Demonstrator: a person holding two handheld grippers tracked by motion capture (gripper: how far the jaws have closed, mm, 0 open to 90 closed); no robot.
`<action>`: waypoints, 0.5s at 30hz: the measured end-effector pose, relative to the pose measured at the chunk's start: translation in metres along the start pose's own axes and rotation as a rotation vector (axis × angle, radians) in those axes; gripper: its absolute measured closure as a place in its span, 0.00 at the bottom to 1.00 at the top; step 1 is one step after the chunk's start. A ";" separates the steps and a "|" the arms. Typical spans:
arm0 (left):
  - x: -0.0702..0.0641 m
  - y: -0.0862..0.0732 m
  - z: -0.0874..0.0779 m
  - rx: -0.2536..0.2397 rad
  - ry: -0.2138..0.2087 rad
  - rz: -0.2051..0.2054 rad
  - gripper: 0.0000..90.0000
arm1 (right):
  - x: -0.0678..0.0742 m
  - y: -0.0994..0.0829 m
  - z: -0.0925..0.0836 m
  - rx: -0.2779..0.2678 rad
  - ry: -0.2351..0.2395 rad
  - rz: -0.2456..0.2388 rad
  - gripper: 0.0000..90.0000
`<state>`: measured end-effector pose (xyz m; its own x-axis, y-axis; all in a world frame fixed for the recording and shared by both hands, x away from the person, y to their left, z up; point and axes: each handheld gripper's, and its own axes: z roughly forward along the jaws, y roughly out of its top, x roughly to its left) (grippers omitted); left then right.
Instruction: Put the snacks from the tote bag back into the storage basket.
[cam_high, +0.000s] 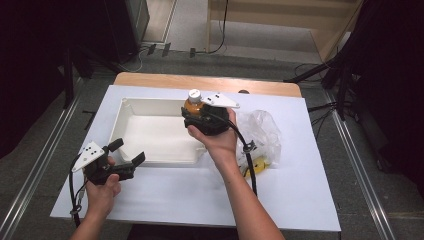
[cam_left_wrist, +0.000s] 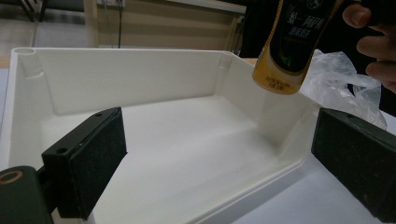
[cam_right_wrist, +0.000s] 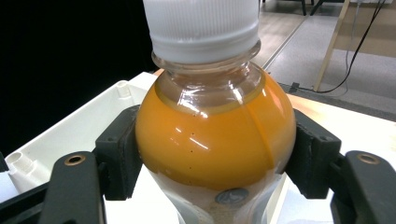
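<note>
A: Start at the jaws. What is the right gripper (cam_high: 200, 116) doing?

B: Its two black jaws pinch a bottle (cam_right_wrist: 215, 135) of orange drink, one pad on each side of the round shoulder, with the white cap above them. In the left gripper view the bottle's base (cam_left_wrist: 292, 44) hangs in the air above the far corner of the tray, so it rests on nothing.

A: And the left gripper (cam_high: 125, 157)?

B: Its jaws are spread wide with nothing between them. They point across the near rim of a white tray (cam_left_wrist: 140, 79), and the tray's bare floor lies just past the pads.

A: What sits under all this?

B: A white table top (cam_high: 200, 195), with a strip of pale wood (cam_high: 205, 82) along its far edge. The tray lies flat on it, below and to one side of the right jaws.

A: Anything beside the held bottle?

B: A crumpled clear plastic bag (cam_high: 262, 130) lies just beyond the right hand (cam_high: 217, 142), close to the tray's side wall, and something yellow (cam_high: 259, 164) peeks out at its near end. The gripper's black cable (cam_high: 247, 155) trails across it.

A: And farther out?

B: Grey floor with cables (cam_high: 320, 67), metal rails (cam_high: 40, 165) on both sides of the table, light wooden furniture (cam_high: 285, 15) at the back, and dark surroundings left and right.
</note>
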<state>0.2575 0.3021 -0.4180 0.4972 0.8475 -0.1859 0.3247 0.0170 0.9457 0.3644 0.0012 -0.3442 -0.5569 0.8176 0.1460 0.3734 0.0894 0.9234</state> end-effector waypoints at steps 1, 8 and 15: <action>0.000 0.000 0.000 0.001 0.001 0.001 0.04 | 0.000 -0.001 0.000 0.001 0.002 0.002 0.34; 0.000 0.000 0.000 -0.001 0.001 -0.002 0.04 | -0.001 -0.003 0.003 0.004 0.002 0.003 0.34; 0.000 0.000 0.000 -0.002 0.000 -0.002 0.04 | -0.002 -0.008 0.006 0.009 0.006 -0.002 0.34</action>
<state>0.2577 0.3025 -0.4182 0.4963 0.8476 -0.1877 0.3240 0.0198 0.9459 0.3670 0.0019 -0.3539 -0.5622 0.8139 0.1463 0.3791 0.0964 0.9203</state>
